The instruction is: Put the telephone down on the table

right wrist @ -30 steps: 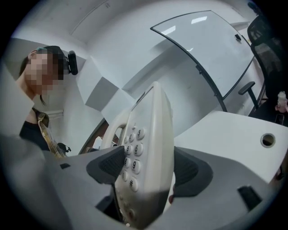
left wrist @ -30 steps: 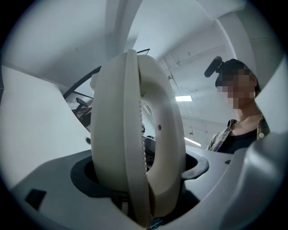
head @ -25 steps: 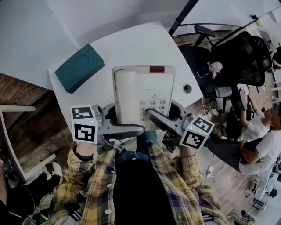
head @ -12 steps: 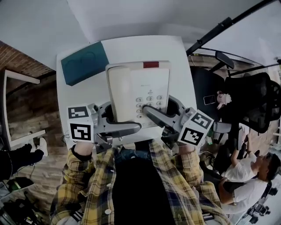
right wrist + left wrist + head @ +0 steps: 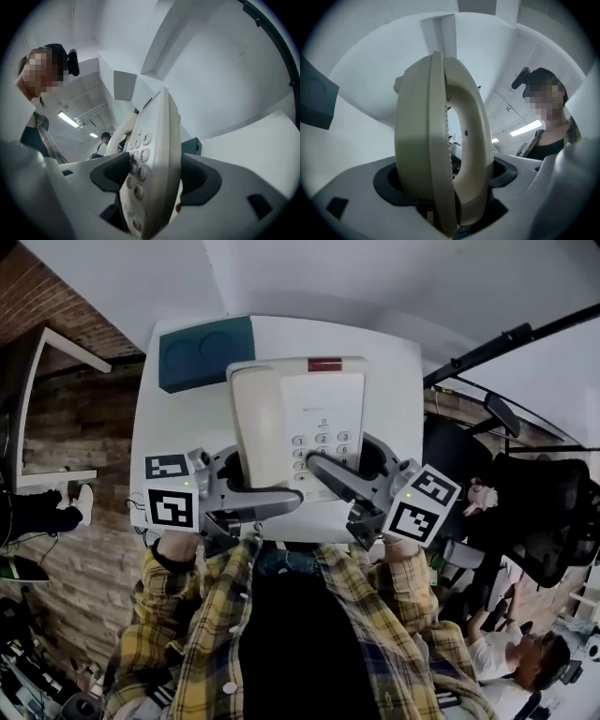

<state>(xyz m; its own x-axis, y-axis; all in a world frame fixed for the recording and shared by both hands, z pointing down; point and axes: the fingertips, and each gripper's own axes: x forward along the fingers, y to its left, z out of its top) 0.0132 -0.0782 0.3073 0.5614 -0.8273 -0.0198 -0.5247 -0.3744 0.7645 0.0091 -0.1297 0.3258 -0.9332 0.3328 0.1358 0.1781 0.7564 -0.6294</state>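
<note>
A cream desk telephone with its handset on the left side and a keypad is held up above the white table. My left gripper is shut on its handset side. My right gripper is shut on the keypad side. Both hold the phone by its near end. From the two gripper views the phone stands edge-on between the jaws. Whether its underside touches the table is hidden.
A dark teal box lies at the table's far left corner, just beyond the phone. Black office chairs stand to the right of the table. A brick-patterned floor lies on the left, with a person's foot at its edge.
The view has swung so the table now sits squarer and the teal box nearer the top. The phone stays gripped by both grippers, carried slightly further over the table.
</note>
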